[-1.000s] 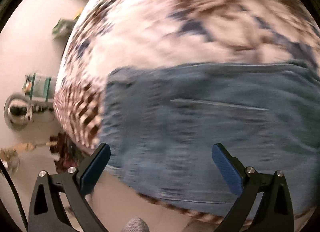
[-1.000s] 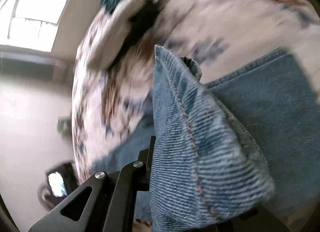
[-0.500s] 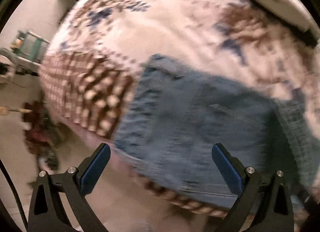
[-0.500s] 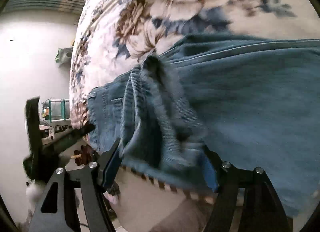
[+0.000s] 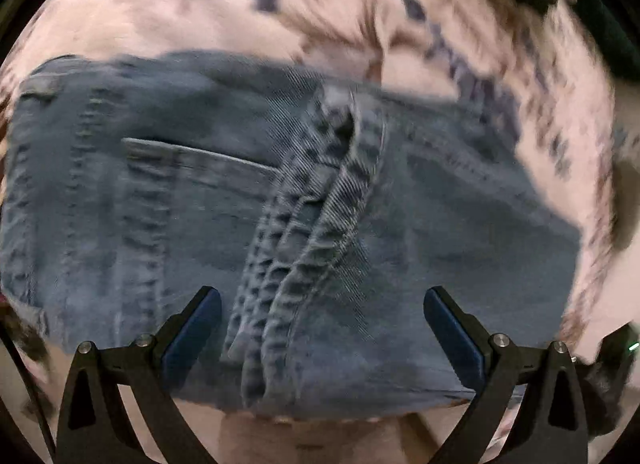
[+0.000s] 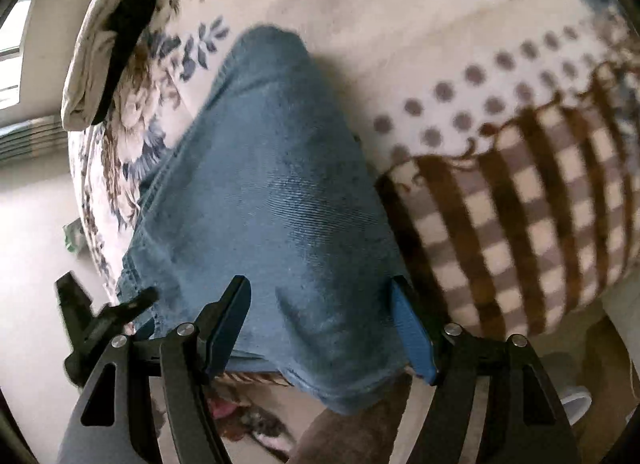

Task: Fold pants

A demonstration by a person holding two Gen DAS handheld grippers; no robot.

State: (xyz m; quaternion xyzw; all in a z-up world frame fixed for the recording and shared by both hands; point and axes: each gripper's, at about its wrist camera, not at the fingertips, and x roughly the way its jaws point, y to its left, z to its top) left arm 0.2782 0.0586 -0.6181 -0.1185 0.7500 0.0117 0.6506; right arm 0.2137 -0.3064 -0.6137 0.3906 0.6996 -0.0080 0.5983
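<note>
Left wrist view: left gripper [image 5: 322, 326] spread wide, released, over the jeans [image 5: 280, 223] – hem ridge toward 12 o'clock. Right gripper [image 6: 320, 324] likewise released, straddling denim – floral bedspread [image 6: 132, 135] at 10 o'clock, checked blanket [image 6: 520, 232] at 3.

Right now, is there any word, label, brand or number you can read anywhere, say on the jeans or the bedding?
None. The jeans show only stitching and a pocket edge, blurred; no tag is visible. The floral bedspread and checked blanket carry patterns only.
</note>
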